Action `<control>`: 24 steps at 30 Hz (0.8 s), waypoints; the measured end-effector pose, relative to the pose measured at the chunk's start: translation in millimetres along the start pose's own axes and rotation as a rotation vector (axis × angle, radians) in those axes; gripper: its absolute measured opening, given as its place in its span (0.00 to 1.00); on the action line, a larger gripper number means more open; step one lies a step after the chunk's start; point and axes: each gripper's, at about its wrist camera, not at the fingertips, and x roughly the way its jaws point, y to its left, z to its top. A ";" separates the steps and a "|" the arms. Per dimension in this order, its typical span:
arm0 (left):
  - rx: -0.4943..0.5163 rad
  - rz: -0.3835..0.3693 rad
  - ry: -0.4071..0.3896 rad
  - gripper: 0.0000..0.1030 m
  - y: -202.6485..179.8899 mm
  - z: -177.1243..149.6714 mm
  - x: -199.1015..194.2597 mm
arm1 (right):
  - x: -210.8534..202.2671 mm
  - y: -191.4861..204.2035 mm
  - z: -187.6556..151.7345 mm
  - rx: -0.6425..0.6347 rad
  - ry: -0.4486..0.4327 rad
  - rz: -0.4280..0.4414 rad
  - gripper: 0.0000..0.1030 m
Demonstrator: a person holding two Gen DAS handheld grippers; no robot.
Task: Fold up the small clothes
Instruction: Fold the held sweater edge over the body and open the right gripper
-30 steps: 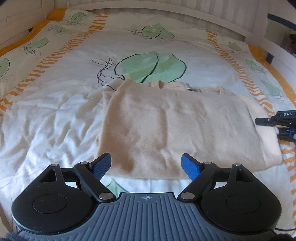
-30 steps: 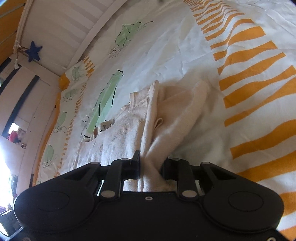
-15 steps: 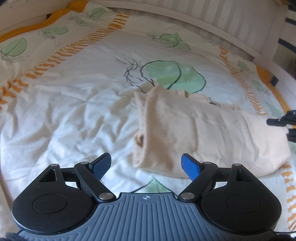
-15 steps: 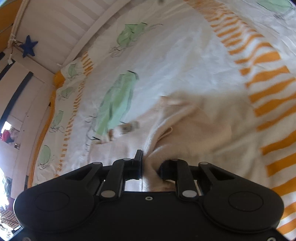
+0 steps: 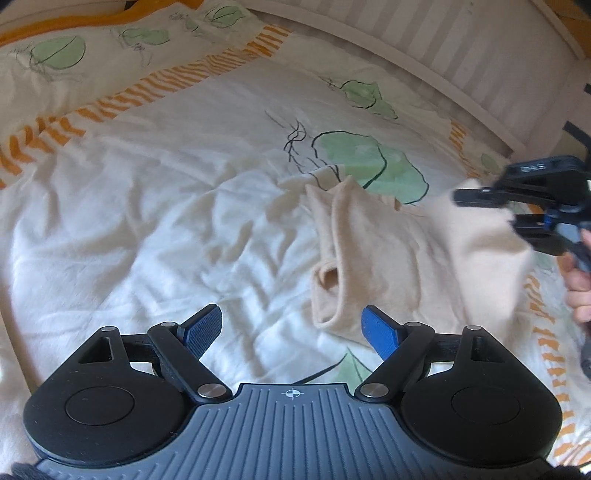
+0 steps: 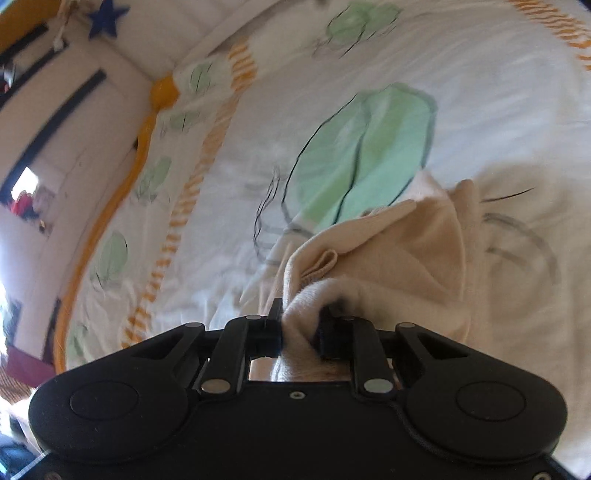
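Note:
A small beige knitted top (image 5: 399,258) lies partly folded on the white leaf-print duvet (image 5: 147,229). My right gripper (image 6: 301,328) is shut on the top's right edge (image 6: 388,251) and holds it lifted above the rest of the garment; it shows in the left wrist view (image 5: 495,206) at the right. My left gripper (image 5: 291,328) is open and empty, low over the duvet just left of the top's near left corner.
The bed's white slatted rail (image 5: 424,48) runs along the far side. Orange-striped duvet borders (image 5: 177,77) run at the left and right. A wall with a blue star (image 6: 105,18) stands beyond the bed's left side.
My right gripper has lifted the top's right edge and carried it leftward over the garment. My left gripper has swung left, so the top now sits to its right.

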 end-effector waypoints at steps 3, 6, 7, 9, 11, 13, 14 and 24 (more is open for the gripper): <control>-0.023 -0.007 0.007 0.80 7.1 -1.5 0.6 | 26.1 21.9 -9.7 -0.079 0.040 -0.064 0.26; -0.037 -0.015 0.017 0.80 11.2 -2.2 2.0 | 47.9 32.4 -21.3 -0.127 0.081 -0.106 0.27; -0.038 -0.015 0.019 0.80 11.8 -2.6 2.4 | 53.3 35.3 -24.7 -0.143 0.092 -0.115 0.28; -0.037 -0.019 0.026 0.80 12.4 -2.4 5.1 | 58.9 43.1 -28.7 -0.185 0.106 -0.109 0.40; -0.032 -0.024 0.035 0.80 11.2 -2.1 6.4 | 57.8 47.4 -29.5 -0.202 0.127 -0.008 0.59; -0.019 -0.027 0.038 0.80 9.0 -1.0 6.0 | 45.5 47.6 -27.0 -0.182 0.116 0.126 0.65; -0.011 -0.027 0.036 0.80 8.0 -0.2 5.5 | 38.3 48.2 -24.5 -0.177 0.100 0.160 0.65; 0.120 -0.034 -0.033 0.80 -27.8 48.7 2.2 | -33.6 12.0 -23.7 -0.232 -0.064 0.035 0.66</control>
